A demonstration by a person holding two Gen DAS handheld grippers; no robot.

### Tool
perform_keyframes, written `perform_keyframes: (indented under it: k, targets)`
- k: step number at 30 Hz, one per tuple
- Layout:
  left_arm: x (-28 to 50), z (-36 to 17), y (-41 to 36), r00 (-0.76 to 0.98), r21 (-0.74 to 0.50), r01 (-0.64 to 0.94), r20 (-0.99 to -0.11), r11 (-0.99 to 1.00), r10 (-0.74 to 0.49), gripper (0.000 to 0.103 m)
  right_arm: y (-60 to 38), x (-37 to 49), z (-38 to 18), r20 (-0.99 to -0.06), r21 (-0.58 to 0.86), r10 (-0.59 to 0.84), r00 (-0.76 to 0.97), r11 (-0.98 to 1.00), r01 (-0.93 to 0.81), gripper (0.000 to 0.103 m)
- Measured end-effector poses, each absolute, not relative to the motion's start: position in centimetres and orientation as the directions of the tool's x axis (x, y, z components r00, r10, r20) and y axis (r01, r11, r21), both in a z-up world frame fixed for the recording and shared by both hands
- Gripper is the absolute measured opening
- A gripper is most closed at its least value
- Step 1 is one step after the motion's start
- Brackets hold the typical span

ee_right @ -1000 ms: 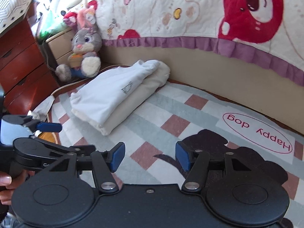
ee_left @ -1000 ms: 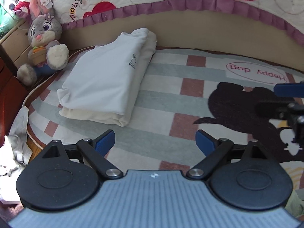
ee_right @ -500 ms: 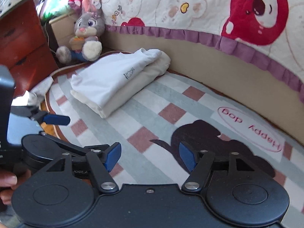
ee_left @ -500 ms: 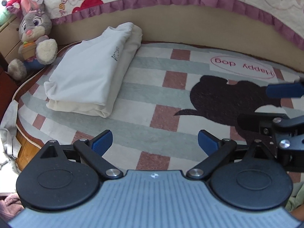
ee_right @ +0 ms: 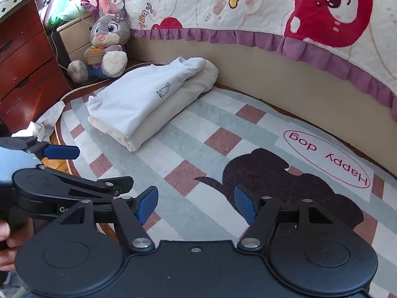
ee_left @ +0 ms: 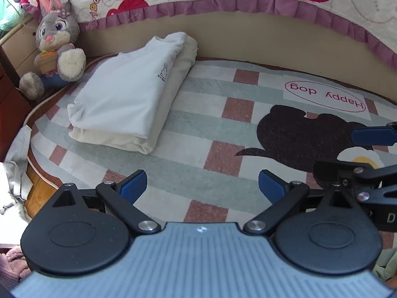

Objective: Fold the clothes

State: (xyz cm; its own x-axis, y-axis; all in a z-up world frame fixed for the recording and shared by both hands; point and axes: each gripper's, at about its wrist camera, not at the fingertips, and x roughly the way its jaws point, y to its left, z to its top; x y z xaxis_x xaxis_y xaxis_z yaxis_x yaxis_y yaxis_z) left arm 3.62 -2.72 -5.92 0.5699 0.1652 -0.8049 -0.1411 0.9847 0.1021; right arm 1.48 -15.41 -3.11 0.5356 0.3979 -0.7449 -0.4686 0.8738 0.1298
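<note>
Hovering over the rug (ee_left: pixel 193 114), both your grippers carry nothing. Your left gripper (ee_left: pixel 202 186) has its blue pads spread wide, only rug between them. Your right gripper (ee_right: pixel 196 204) stands moderately wide; its jaws have just been opening, nothing between them.

Views differ: the left wrist view shows your right gripper poking in at the right edge, one blue pad (ee_left: pixel 372 136) side-on, plus a grey cloth (ee_left: pixel 15 173) off the rug's left edge and something pinkish in the bottom left corner. The right wrist view shows your left gripper side-on at the left edge, your hand (ee_right: pixel 5 243) holding it, a red-brown drawer chest (ee_right: pixel 22 57), a beige cabinet (ee_right: pixel 74 37) behind the plush rabbit (ee_right: pixel 106 42), and the big red bear on the quilt (ee_right: pixel 330 7). The left view catches just the quilt's purple frill.

Folded clothes (ee_left: pixel 129 94): a stack at the rug's far left, well apart from both grippers, just beside the rabbit, its far end near the bed's beige side (ee_left: pixel 248 39). Long axis runs from near-left to far-right in both views; the rumpled end points at the bed, the clean fold edge faces you.

Count: two folded garments, white one on top with a small rabbit print, cream one (ee_left: pixel 178 74) under it. One plush rabbit. One rug. Two grippers.
</note>
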Motion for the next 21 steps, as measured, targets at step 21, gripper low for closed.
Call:
perform_keyframes:
  k: [21]
  targets:
    - [3.60, -5.73, -2.81, 0.589, 0.091, -0.138, -0.793, 0.986, 0.156, 0.100, -15.89, 1.49, -3.23, -0.737, 0.097, 0.379, 0.559, 0.878, -0.468, 0.073]
